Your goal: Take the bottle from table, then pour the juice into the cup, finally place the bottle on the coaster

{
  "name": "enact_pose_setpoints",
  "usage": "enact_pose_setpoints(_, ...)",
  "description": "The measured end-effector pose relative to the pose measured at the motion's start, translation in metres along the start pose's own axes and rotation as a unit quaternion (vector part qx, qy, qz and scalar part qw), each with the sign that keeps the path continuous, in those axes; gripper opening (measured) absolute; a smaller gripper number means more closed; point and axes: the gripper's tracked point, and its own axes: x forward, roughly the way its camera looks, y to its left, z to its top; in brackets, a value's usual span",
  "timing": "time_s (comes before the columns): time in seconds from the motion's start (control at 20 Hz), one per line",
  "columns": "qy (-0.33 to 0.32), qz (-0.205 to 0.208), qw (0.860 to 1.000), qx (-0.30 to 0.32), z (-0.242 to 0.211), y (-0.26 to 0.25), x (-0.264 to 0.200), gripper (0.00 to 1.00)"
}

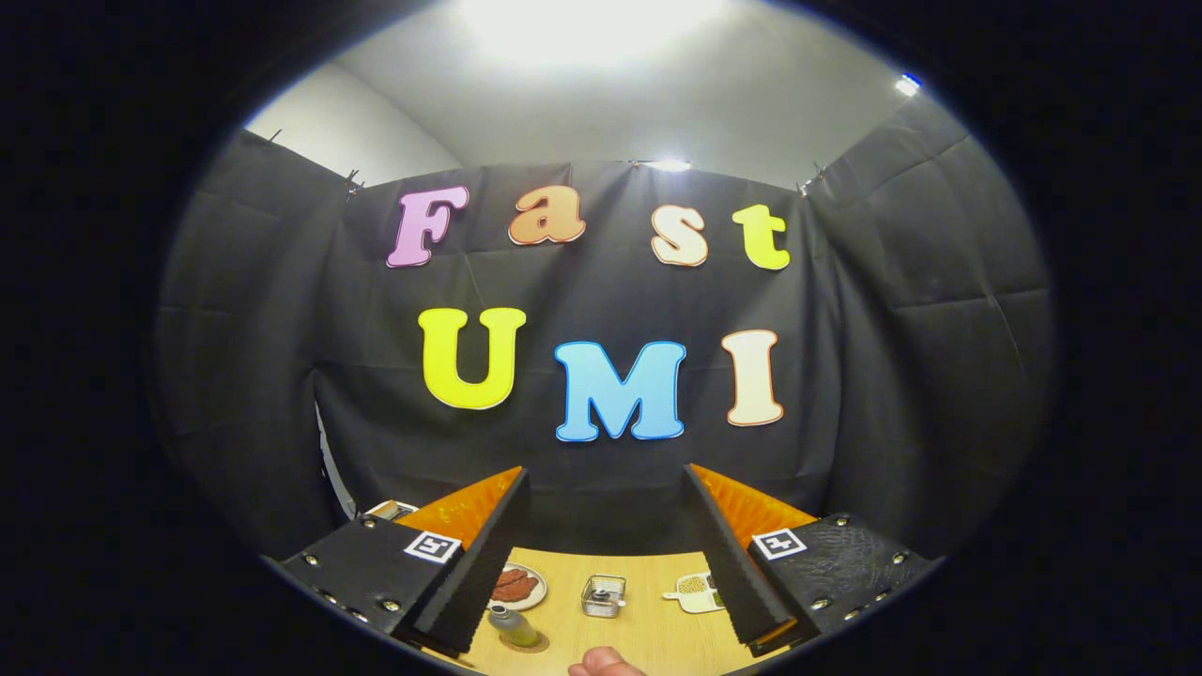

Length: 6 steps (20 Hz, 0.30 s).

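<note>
Hand-held gripper [610,545] wide open — one bottle [512,625] upright on one coaster [524,644]

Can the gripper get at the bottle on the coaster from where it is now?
Probably yes. The gripper is open and holds nothing. The bottle stands on the coaster by one finger, nothing between; a hand lies nearby.

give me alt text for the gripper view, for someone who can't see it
The claw is open and holds nothing, raised above a wooden table. Between its fingers lie a bottle standing on a coaster, a small clear cup, a plate of food and a small tray. A person's hand shows at the near edge.
</note>
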Motion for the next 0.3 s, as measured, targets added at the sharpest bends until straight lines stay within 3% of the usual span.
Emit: enact_pose_setpoints(0.3, 0.009, 0.004, 1.000, 0.011, -0.013, -0.016, 0.001, 0.97)
